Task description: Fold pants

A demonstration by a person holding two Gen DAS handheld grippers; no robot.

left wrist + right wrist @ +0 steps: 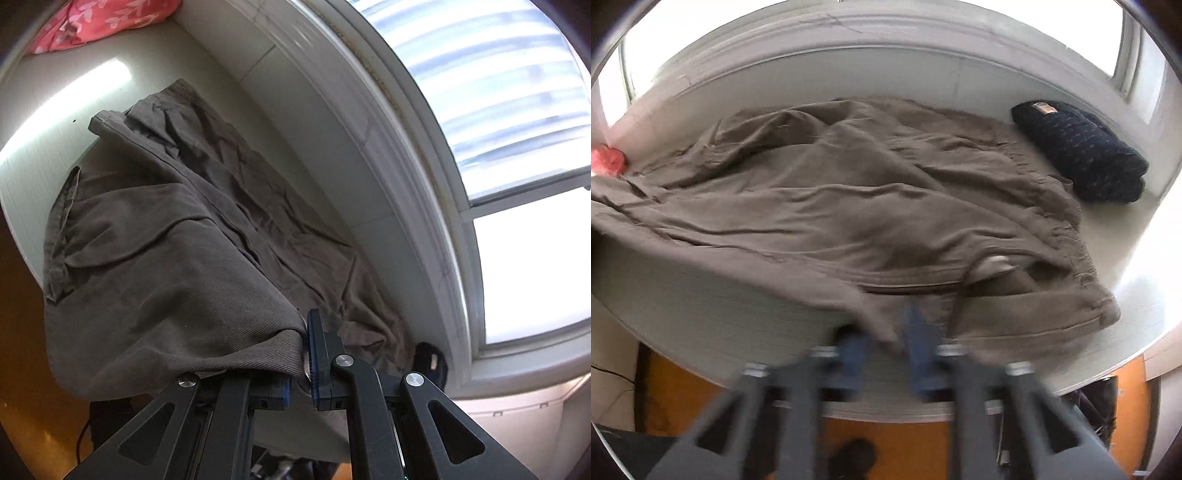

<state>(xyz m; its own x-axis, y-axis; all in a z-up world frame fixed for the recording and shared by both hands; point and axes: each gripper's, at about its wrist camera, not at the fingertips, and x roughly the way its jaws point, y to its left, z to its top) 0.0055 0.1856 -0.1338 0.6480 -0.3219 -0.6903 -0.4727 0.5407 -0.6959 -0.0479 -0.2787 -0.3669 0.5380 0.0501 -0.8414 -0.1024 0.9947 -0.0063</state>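
You had one pair of brown-grey twill pants (159,229) spread over a white table (44,155), and two black claws with blue pads, one in each hand.

Your left claw (301,354) was shut tight on a bunched edge of the pants, the cloth pinched between its pads and lifted, so it draped down and away to the claw's left. From this claw the pants ran long and straight ahead, their long axis following the white window ledge (332,122) on the claw's right, and ended short of a pink leaf-patterned cushion (96,18) far ahead on the left.

Your right claw (894,332) was blurred. A fold of the pants (849,206) lay between its pads near the table's front edge, the pads close together; whether they pressed the cloth cannot be told. Seen from this claw, the pants lay crosswise, left to right. One folded dark blue patterned garment (1082,151) sat ahead and to its right, just beside the pants.
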